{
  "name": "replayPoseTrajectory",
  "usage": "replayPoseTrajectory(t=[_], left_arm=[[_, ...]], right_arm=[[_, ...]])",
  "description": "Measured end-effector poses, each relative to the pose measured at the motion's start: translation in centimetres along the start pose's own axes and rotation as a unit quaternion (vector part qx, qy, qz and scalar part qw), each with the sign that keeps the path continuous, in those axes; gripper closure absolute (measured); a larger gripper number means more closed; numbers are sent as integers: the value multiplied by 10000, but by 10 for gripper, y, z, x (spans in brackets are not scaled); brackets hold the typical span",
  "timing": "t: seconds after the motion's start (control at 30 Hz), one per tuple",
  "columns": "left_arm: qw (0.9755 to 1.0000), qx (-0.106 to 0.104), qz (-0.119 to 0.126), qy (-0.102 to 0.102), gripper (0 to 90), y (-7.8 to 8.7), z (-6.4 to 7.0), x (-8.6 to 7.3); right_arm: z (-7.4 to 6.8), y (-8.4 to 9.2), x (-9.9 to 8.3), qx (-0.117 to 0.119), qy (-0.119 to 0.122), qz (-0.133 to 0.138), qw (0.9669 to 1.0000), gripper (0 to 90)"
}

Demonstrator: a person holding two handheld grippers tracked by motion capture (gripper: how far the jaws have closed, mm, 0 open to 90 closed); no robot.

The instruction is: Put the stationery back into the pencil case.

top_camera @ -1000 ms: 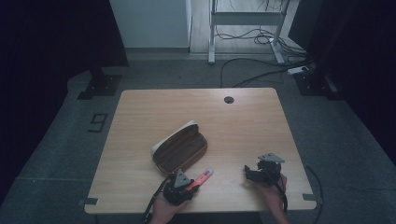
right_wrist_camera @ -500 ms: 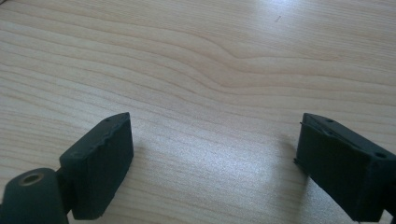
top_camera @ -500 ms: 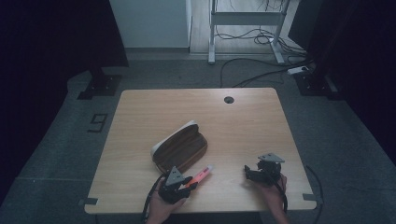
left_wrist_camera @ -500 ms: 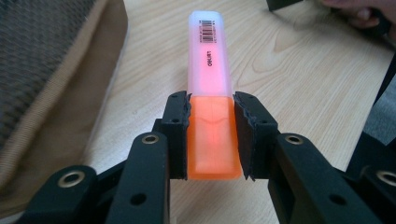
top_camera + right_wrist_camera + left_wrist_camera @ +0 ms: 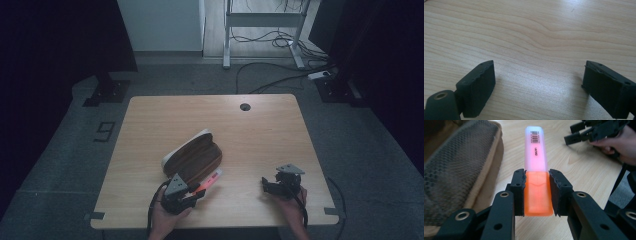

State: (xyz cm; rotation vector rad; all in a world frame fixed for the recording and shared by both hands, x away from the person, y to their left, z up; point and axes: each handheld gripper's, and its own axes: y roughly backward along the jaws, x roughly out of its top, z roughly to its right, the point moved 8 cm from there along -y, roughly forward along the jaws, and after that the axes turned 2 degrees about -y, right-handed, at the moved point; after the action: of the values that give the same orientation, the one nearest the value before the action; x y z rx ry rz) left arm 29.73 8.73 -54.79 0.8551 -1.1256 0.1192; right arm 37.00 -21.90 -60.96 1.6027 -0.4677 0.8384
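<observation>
Near the worktop's [image 5: 150,130] front edge, beside the pencil case [image 5: 192,157], the left claw [image 5: 537,192] pinched the orange-capped pink highlighter [image 5: 536,162], while the right claw [image 5: 537,85] sat spread over bare wood.

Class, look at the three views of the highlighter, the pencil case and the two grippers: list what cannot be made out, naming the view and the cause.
- Highlighter small print: left gripper view, too small and blurred.
- Highlighter's cap sides: same view, covered by the left gripper pads.
- Pencil case far end: cut off by the left and top edges.
- Pencil case zip: high view, too small.
- Right gripper body: right gripper view, cut off at the bottom.
</observation>
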Motion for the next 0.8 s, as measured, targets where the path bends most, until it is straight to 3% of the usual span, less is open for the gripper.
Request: replayPoseTrajectory(t=[0.8], left_arm=[[9994, 58, 306, 178, 675, 19, -28, 23]], right_arm=[[0, 0, 0, 2, -10, -4, 10000, 106]])
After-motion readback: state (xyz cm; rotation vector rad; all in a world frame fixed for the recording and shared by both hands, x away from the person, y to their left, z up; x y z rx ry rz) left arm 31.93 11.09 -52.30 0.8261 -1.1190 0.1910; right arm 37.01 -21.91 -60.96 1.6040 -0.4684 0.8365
